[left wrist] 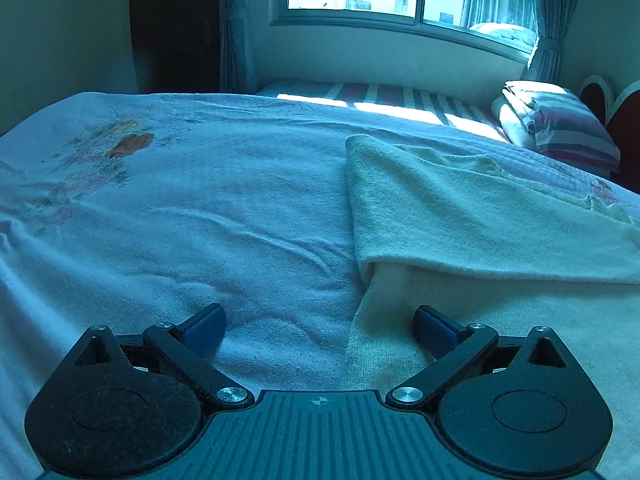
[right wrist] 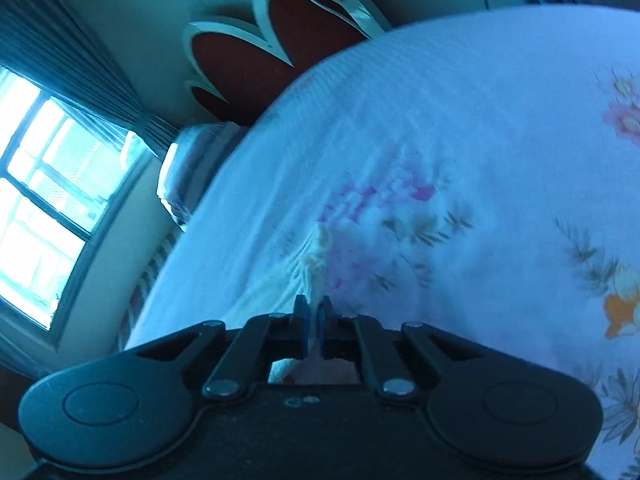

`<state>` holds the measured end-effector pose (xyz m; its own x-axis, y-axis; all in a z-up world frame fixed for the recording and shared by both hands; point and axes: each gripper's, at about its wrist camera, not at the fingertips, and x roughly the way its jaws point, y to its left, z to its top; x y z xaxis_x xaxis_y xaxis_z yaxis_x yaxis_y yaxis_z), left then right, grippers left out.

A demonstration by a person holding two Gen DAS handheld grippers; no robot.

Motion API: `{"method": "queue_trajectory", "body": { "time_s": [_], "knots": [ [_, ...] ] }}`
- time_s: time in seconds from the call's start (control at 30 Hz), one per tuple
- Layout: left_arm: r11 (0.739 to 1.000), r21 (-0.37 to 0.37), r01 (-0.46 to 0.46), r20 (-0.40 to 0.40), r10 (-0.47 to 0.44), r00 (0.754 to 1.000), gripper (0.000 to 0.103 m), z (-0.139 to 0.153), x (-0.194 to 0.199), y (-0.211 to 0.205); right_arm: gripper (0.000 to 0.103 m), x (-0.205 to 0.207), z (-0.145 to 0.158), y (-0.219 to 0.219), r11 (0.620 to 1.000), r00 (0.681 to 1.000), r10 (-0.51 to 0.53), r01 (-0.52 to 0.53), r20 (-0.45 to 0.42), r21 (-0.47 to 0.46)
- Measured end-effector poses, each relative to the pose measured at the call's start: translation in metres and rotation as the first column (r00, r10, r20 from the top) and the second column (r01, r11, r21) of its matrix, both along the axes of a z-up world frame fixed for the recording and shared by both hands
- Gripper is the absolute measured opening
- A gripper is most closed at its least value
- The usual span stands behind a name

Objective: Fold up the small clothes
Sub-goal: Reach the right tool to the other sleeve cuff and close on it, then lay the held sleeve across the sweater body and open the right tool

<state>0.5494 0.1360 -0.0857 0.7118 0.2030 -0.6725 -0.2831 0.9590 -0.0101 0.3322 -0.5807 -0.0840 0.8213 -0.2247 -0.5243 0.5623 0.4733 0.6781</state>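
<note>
A cream garment (left wrist: 460,216) lies partly folded on the bedspread (left wrist: 200,200). The left gripper (left wrist: 320,330) hangs spread over its near edge. The right gripper (right wrist: 314,316) pinches a thin fabric edge (right wrist: 316,264).

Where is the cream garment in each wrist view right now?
Left wrist: the cream garment lies folded over itself on the bedspread, right of centre, ahead of the open left hand-held gripper.
Right wrist: only a thin bunched strip shows, pinched in the shut right hand-held gripper.
Shared landmark: the red headboard.
</note>
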Motion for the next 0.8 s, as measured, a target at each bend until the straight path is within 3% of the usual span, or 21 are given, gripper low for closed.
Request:
{"method": "queue_trajectory", "body": {
  "time_s": [0.03, 0.23, 0.43, 0.6, 0.7, 0.8],
  "knots": [
    [1.0, 0.007, -0.007, 0.005, 0.007, 1.0, 0.1, 0.003, -0.002, 0.0, 0.006, -0.003, -0.003, -0.002, 1.0, 1.0, -0.001, 0.0, 0.028, 0.016],
    [0.998, 0.014, -0.063, 0.025, 0.063, 0.998, 0.1, 0.011, -0.022, 0.028, 0.006, 0.004, 0.015, 0.013, 0.996, 1.0, 0.028, -0.028, -0.005, -0.081],
    [0.992, 0.028, -0.126, 0.024, 0.126, 0.992, 0.1, 0.017, -0.047, 0.079, 0.006, 0.035, 0.057, 0.046, 0.976, 0.996, 0.085, -0.079, 0.022, -0.204],
    [0.984, 0.032, -0.178, 0.019, 0.177, 0.984, 0.1, 0.018, -0.074, 0.132, 0.006, 0.09, 0.102, 0.125, 0.912, 0.965, 0.256, -0.225, 0.048, -0.344],
    [0.98, 0.041, -0.196, 0.017, 0.195, 0.981, 0.1, 0.018, -0.089, 0.156, 0.006, 0.125, 0.121, 0.185, 0.857, 0.925, 0.375, -0.322, 0.058, -0.402],
    [0.976, 0.066, -0.208, 0.012, 0.207, 0.978, 0.1, 0.019, -0.106, 0.178, 0.006, 0.161, 0.131, 0.257, 0.787, 0.865, 0.499, -0.432, 0.043, -0.441]
  ]
}}
